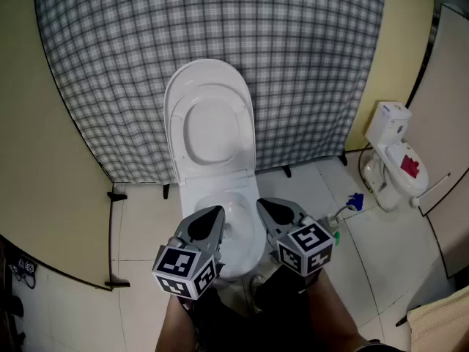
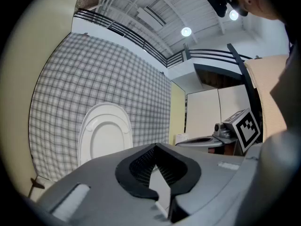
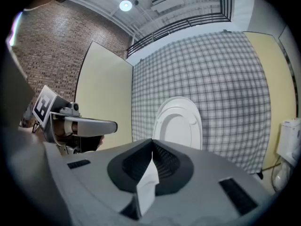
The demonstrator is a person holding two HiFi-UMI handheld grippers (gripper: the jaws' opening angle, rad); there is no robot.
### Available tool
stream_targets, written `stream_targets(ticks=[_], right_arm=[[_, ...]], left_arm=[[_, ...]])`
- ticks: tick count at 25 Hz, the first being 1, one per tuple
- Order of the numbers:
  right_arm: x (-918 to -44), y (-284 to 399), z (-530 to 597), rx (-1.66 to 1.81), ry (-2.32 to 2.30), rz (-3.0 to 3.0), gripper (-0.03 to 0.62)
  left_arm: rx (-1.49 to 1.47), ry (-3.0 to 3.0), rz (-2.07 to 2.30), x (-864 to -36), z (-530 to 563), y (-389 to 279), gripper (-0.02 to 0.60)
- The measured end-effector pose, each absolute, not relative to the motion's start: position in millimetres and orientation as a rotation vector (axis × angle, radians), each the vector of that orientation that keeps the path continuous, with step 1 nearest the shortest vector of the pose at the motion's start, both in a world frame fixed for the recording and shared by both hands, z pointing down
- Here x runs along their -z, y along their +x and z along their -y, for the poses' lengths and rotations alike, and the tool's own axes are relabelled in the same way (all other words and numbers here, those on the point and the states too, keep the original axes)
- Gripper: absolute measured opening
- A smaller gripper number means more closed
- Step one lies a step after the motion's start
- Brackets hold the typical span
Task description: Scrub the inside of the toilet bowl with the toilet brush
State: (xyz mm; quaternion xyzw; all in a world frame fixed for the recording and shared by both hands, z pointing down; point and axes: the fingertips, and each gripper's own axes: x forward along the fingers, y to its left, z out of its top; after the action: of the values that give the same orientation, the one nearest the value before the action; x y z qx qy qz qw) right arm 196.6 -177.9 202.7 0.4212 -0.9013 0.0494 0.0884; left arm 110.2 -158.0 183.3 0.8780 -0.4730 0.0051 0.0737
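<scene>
Toilet bowl [image 1: 236, 224] stands open on the tiled floor [image 1: 143, 229], its lid [image 1: 210, 123] raised upright against a checked cloth [image 1: 300, 57] that hangs behind it. Both tools hover just above the front of the bowl, side by side and close together, tips pointing toward the lid.

The left tool [image 1: 215, 213] has its jaws closed tip to tip, with nothing between them. The right tool [image 1: 264, 204] is also closed and empty.

A thin stick with a blue end, which looks like the brush [image 1: 354, 201], lies on the floor to the right of the bowl, near the right tool but not touching it. It lies between the bowl and a second toilet [image 1: 396, 160], which stands well off to the right by a pale panel.
</scene>
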Motion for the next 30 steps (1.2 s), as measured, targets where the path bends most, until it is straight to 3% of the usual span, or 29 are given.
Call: stream_targets(ticks=[3,6,14,26,27,28,30], right_arm=[[-256.5,112.2,158.1,-0.161,1.331,2.64,0.011],[-284.4,104.2,162.4,-0.175,1.403,2.584,0.02],[-332.8,167.4,180.1,-0.259,1.5,2.439,0.021],[-498.4,245.2,181.6,-0.53,1.522,2.174,0.035],[-511.5,247.2,179.5,-0.556,1.517,2.161,0.056],[-524.2,248.6,178.1,-0.582,1.511,2.148,0.12],[-549.6,251.9,177.0,-0.615,1.496,2.107,0.14]], left_arm=[[-0.021,2.631,1.402,-237.4,138.3,12.3,0.009],[-0.032,2.621,1.377,-264.2,140.5,-8.4,0.009],[-0.112,2.587,1.235,-313.9,163.7,44.4,0.009],[-0.231,2.558,1.037,-417.7,166.1,119.0,0.009],[-0.248,2.555,1.024,-426.6,164.7,123.6,0.009],[-0.268,2.552,1.012,-435.3,163.9,127.6,0.009],[-0.309,2.541,0.992,-452.6,163.4,132.8,0.009]])
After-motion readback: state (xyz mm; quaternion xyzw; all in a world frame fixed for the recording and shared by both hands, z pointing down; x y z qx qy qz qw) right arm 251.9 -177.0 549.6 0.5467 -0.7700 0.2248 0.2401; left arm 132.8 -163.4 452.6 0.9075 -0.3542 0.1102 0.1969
